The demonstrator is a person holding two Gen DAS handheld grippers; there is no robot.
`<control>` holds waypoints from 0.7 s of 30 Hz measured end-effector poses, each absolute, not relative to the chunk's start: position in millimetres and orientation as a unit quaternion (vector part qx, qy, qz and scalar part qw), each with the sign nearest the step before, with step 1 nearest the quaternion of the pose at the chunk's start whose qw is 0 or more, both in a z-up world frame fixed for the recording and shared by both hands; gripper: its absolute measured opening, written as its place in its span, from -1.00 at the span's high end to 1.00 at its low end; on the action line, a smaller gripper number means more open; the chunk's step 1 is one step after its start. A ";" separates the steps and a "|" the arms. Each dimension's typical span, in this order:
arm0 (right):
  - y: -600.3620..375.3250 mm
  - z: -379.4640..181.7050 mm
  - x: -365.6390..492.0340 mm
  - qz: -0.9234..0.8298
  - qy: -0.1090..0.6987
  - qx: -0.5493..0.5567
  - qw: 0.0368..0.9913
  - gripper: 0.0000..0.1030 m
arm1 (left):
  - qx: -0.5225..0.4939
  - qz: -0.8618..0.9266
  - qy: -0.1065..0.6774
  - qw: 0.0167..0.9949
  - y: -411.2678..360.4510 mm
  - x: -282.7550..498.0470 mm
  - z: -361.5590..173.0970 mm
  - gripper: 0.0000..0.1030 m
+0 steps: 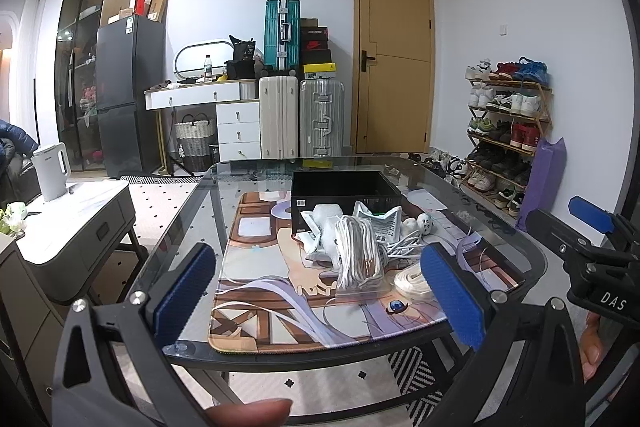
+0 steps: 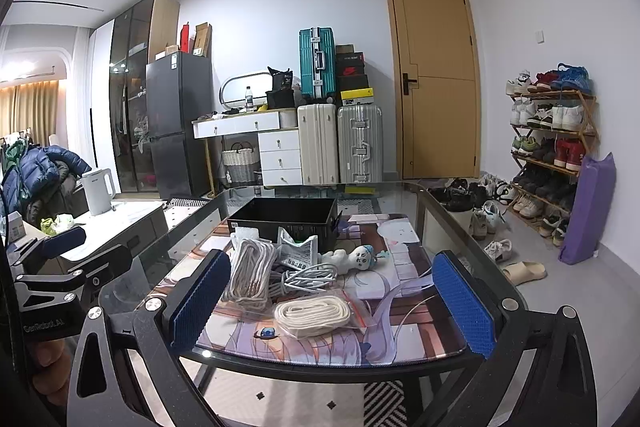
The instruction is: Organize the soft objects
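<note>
A pile of soft things lies on a printed mat (image 1: 256, 291) on the glass table. It holds a bagged coil of white rope (image 1: 358, 259) (image 2: 250, 269), a bagged flat cream lace coil (image 2: 312, 311) (image 1: 412, 281), a grey cable (image 2: 306, 279), a white pouch (image 2: 298, 251) (image 1: 378, 225) and a small plush doll (image 2: 358, 257) (image 1: 424, 223). An open black box (image 1: 344, 193) (image 2: 286, 219) stands behind the pile. My left gripper (image 1: 320, 297) is open and empty in front of the pile. My right gripper (image 2: 328, 301) is open and empty above the lace coil.
The glass table's front edge (image 2: 320, 367) is close below both grippers. A grey side cabinet with a white kettle (image 1: 52, 171) stands left. A shoe rack (image 2: 552, 155) and a purple bag (image 2: 586, 211) stand right. Suitcases (image 1: 300, 115) and a door are at the back.
</note>
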State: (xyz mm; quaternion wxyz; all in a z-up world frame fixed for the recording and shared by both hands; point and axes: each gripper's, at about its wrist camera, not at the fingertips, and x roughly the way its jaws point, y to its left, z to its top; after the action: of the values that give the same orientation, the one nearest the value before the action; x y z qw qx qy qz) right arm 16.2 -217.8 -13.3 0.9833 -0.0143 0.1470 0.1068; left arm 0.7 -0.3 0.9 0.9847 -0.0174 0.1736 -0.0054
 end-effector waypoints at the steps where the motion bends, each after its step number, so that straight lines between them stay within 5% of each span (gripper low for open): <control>1: -217.0 -13.7 16.7 0.106 0.147 -0.016 0.983 -0.99 | -0.018 -0.006 0.173 0.985 -0.1 0.3 1.4 -1.00; 21: -216.4 -13.0 15.5 0.107 0.148 -0.015 0.983 -0.99 | -0.018 -0.007 0.172 0.985 -0.4 -0.7 2.7 -1.00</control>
State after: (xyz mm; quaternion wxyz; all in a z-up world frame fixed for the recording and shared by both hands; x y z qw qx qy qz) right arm 15.5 -216.4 -13.0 0.9831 -0.0147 0.1481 0.1070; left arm -0.7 -0.4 2.7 0.9848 -0.0181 0.1725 -0.0071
